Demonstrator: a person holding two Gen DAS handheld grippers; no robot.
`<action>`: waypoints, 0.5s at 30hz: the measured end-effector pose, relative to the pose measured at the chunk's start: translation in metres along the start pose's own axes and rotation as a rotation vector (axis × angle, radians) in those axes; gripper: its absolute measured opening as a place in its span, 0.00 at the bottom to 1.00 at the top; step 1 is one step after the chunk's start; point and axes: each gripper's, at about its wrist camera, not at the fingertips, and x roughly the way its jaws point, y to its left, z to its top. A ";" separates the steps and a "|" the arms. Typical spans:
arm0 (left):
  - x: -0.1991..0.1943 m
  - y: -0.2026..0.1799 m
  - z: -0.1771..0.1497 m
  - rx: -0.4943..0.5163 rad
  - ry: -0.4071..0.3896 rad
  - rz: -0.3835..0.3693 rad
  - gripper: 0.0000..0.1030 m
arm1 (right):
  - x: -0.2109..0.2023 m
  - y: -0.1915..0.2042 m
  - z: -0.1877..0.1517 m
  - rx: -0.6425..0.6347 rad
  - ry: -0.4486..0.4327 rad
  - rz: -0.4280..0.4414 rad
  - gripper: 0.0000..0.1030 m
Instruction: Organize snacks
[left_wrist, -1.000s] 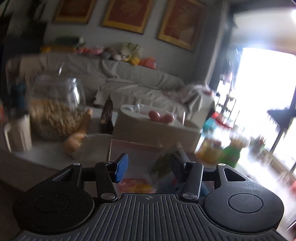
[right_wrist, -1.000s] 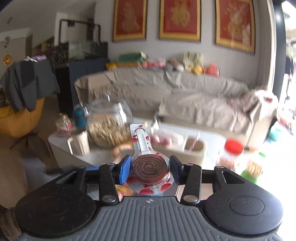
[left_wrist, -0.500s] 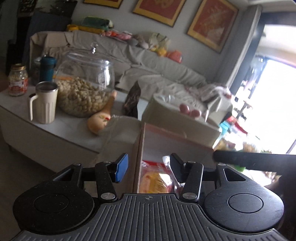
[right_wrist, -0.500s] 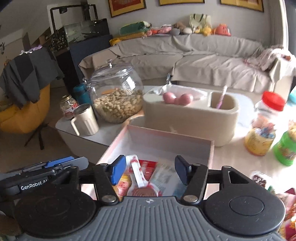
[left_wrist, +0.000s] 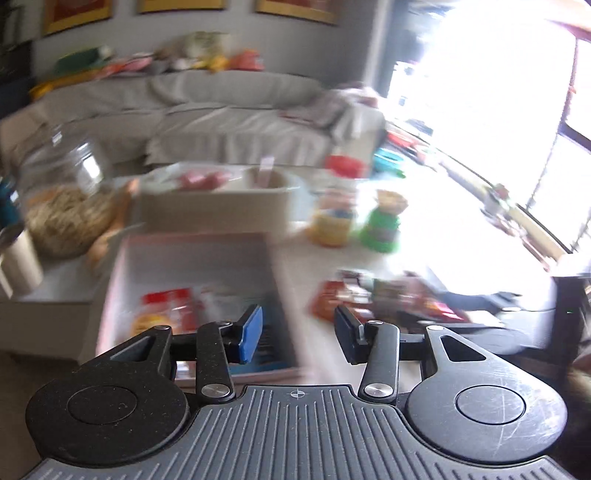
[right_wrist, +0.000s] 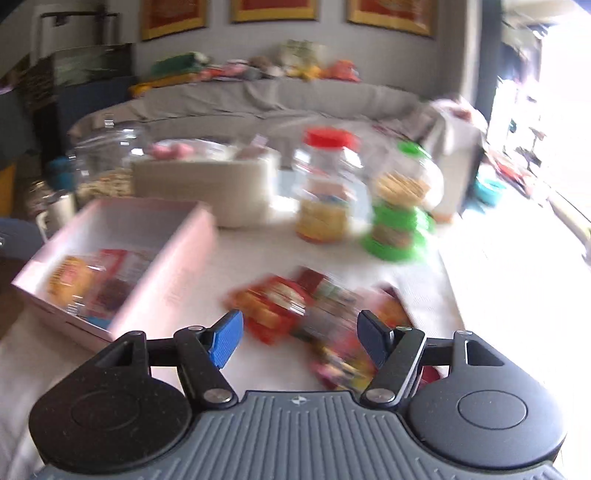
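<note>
Both grippers have swung right from the box (right_wrist: 122, 236), now angled down toward the loose snacks (right_wrist: 295, 306).
Right gripper (right_wrist: 301, 338) has just widened, lollipop released; left gripper (left_wrist: 298, 334) has just narrowed, empty.

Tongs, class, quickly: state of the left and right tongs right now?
Left tongs: open, nothing between them; they have just been closing somewhat.
Right tongs: open, holding nothing; they have just been opening, above the loose snack packets.
</note>
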 end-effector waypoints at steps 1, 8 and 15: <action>-0.006 -0.012 0.003 0.000 0.017 -0.022 0.45 | 0.002 -0.011 -0.002 0.021 0.010 -0.013 0.67; -0.022 -0.081 0.022 -0.039 0.135 -0.172 0.34 | 0.009 -0.063 -0.019 0.089 0.028 -0.076 0.67; -0.006 -0.098 0.024 -0.039 0.188 -0.151 0.32 | 0.018 -0.074 -0.011 0.083 -0.012 -0.049 0.68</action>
